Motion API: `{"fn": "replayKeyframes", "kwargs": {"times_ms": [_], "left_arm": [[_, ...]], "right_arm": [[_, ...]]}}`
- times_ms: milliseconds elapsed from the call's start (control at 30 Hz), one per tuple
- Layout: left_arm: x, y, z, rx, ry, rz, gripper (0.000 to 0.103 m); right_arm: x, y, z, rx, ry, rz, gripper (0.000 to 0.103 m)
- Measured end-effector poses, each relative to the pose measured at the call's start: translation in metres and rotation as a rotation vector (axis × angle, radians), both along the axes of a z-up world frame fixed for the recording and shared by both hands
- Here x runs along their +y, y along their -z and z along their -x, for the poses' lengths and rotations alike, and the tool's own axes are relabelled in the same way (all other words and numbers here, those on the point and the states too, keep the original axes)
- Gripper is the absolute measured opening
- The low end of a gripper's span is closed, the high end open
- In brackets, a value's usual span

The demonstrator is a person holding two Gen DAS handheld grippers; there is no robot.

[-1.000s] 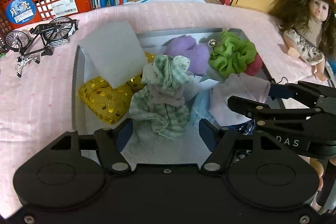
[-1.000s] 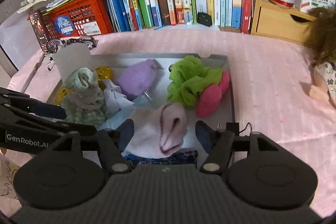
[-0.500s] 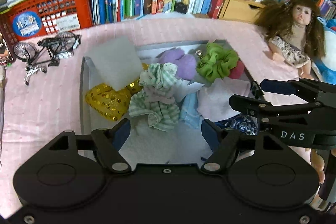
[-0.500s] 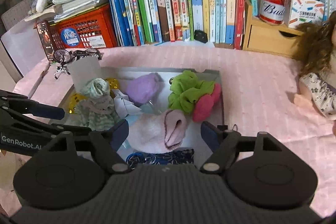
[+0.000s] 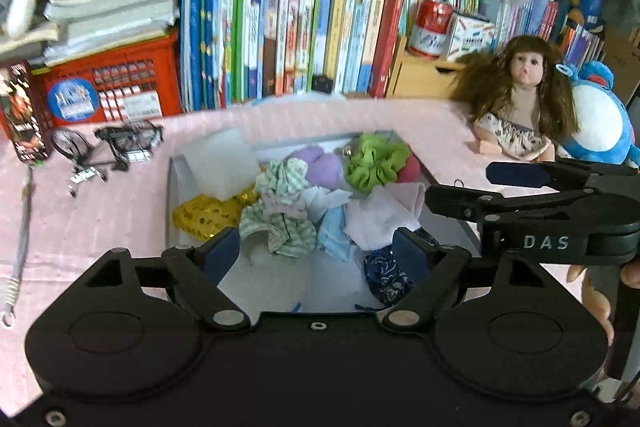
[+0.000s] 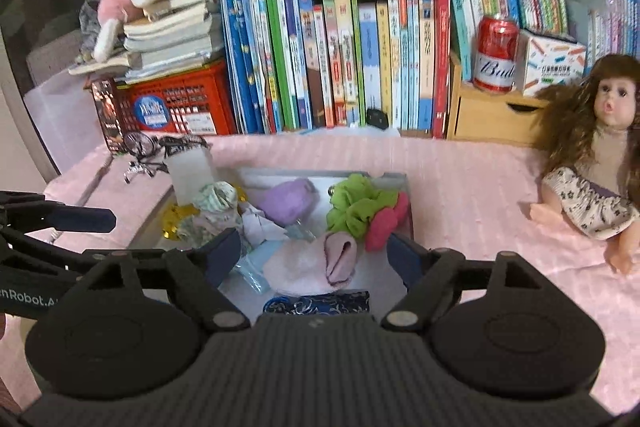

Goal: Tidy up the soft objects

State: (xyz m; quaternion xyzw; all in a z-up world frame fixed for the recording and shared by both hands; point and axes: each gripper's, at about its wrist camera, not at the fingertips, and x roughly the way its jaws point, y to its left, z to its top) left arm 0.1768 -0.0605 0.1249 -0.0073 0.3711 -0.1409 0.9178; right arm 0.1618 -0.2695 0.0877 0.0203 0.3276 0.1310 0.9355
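A grey tray (image 5: 173, 195) (image 6: 404, 183) on the pink cloth holds several soft things: a green checked cloth (image 5: 282, 211) (image 6: 212, 203), a lime scrunchie (image 5: 374, 165) (image 6: 356, 205), a purple pouch (image 5: 320, 163) (image 6: 286, 199), a pale pink cloth (image 5: 384, 211) (image 6: 316, 265), a gold sequin piece (image 5: 200, 217), a white foam block (image 5: 218, 163) (image 6: 188, 173) and a dark blue patterned pouch (image 5: 386, 269) (image 6: 320, 303). My left gripper (image 5: 318, 247) hangs above the tray's near end, its jaws opening and nothing between them. My right gripper (image 6: 314, 255) does the same; its jaws are opening and bare.
A doll (image 5: 520, 107) (image 6: 592, 163) sits to the right beside a blue plush (image 5: 600, 123). Behind stand a row of books (image 6: 340, 63), a red crate (image 5: 108, 87), a wooden drawer box (image 6: 492, 115) with a red can (image 6: 496, 53), and a toy bicycle (image 5: 108, 147) at the left.
Both grippers have pulled back and risen from the tray, so it looks smaller and more shelf shows. Both sets of jaws have spread wider. The soft things lie as before.
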Motion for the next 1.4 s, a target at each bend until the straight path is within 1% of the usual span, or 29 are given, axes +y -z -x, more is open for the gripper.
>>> {"fn": "replayKeyframes", "kwargs": {"times_ms": [100, 200, 367, 500, 600, 733, 833, 967, 1100, 1167, 1267, 1333, 1400], "left_arm": [[0.001, -0.002, 0.017, -0.045, -0.001, 0.005, 0.085], [0.004, 0.000, 0.034, -0.078, -0.004, 0.020, 0.089], [0.010, 0.006, 0.065, -0.140, -0.015, 0.026, 0.091], [0.013, 0.011, 0.088, -0.181, -0.021, 0.012, 0.092], [0.014, 0.014, 0.103, -0.193, -0.022, 0.005, 0.092], [0.018, 0.017, 0.119, -0.212, -0.027, 0.014, 0.094], [0.021, 0.020, 0.133, -0.226, -0.035, 0.019, 0.096], [0.027, 0.026, 0.150, -0.208, -0.024, 0.049, 0.096], [0.036, 0.033, 0.171, -0.198, -0.027, 0.082, 0.097], [0.040, 0.035, 0.180, -0.202, -0.024, 0.079, 0.098], [0.045, 0.041, 0.194, -0.215, -0.046, 0.051, 0.102], [0.047, 0.047, 0.202, -0.223, -0.069, 0.025, 0.102], [0.047, 0.055, 0.206, -0.213, -0.078, 0.001, 0.102]], "right_arm": [[-0.002, -0.005, 0.015, -0.045, 0.004, -0.007, 0.090], [-0.004, -0.007, 0.031, -0.091, 0.020, -0.014, 0.094], [-0.009, -0.005, 0.064, -0.167, 0.054, -0.064, 0.103], [-0.006, -0.004, 0.087, -0.233, 0.069, -0.045, 0.103], [-0.002, -0.003, 0.103, -0.281, 0.071, -0.025, 0.103], [0.002, 0.000, 0.121, -0.341, 0.075, 0.009, 0.103], [0.003, 0.002, 0.132, -0.367, 0.071, 0.003, 0.103], [0.004, 0.009, 0.151, -0.411, 0.087, -0.005, 0.103], [0.006, 0.018, 0.171, -0.425, 0.098, -0.011, 0.103], [0.005, 0.022, 0.178, -0.418, 0.102, -0.021, 0.103], [0.004, 0.028, 0.190, -0.414, 0.109, -0.029, 0.103], [0.005, 0.034, 0.195, -0.403, 0.104, -0.033, 0.103], [0.008, 0.040, 0.199, -0.388, 0.103, -0.012, 0.103]]}}
